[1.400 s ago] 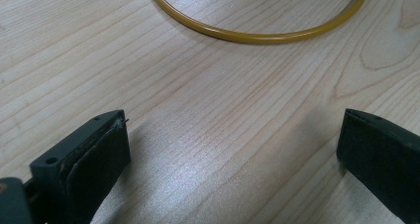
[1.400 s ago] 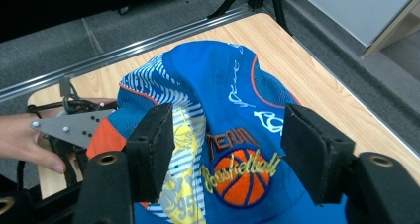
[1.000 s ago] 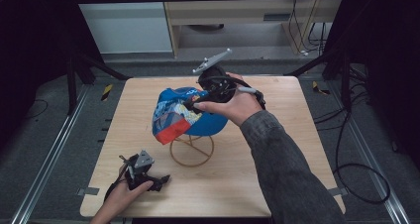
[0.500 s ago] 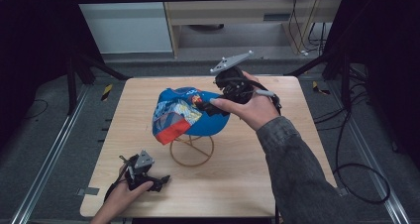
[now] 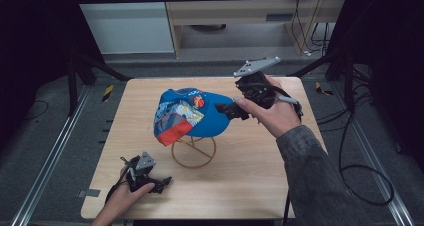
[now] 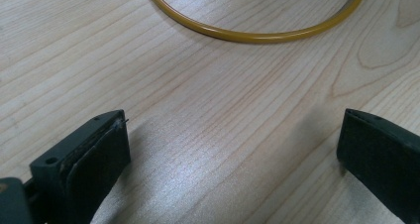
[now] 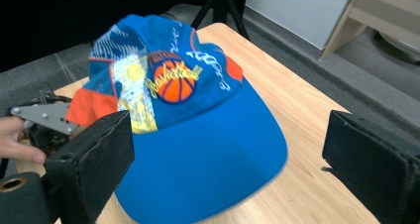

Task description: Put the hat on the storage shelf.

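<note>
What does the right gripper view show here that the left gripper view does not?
Right gripper view alone: the blue cap with its basketball logo, between the open right claw, untouched; farther off, the left claw in a hand.

Left gripper view alone: the stand's yellow ring base lying flat, ahead of the open left claw's own jaws, nothing between them.

Both: the wooden table, and jaws standing wide apart.

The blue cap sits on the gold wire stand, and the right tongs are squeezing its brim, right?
Not quite. The blue cap does sit on the gold wire stand, but the right tongs are not squeezing its brim. The right gripper view shows them wide open, apart from the brim.
</note>
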Demonstrator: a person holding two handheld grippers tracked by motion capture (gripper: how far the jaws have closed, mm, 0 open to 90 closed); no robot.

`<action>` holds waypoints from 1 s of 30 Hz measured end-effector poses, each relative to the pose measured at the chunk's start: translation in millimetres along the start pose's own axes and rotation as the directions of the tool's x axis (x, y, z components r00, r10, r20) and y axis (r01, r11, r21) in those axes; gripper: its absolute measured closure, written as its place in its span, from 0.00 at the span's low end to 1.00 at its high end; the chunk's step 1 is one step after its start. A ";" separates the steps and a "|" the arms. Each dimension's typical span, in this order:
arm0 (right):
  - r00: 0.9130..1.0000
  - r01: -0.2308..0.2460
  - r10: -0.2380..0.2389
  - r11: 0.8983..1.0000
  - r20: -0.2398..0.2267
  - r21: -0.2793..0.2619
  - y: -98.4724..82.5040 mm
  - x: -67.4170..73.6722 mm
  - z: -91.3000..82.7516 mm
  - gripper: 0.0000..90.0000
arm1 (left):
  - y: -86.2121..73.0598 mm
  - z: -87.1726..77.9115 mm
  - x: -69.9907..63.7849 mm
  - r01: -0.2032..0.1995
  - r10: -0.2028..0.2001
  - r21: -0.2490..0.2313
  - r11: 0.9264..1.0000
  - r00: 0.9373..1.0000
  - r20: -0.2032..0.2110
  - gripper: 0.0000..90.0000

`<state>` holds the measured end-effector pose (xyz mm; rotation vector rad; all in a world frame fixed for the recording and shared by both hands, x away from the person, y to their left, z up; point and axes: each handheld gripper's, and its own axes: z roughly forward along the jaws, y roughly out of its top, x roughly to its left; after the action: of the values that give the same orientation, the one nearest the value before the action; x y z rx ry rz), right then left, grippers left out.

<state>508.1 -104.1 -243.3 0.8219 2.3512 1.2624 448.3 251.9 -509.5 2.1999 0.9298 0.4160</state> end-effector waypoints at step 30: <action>0.991 -0.079 0.083 0.996 0.102 -0.048 -69.4 -21.6 -44.2 0.13 | -0.2 -0.3 -0.3 0.000 0.000 0.003 1.000 1.000 0.002 0.00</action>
<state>478.0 -176.3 -276.9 0.9545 2.2211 1.2664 447.8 251.8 -509.4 2.2029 0.9299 0.4127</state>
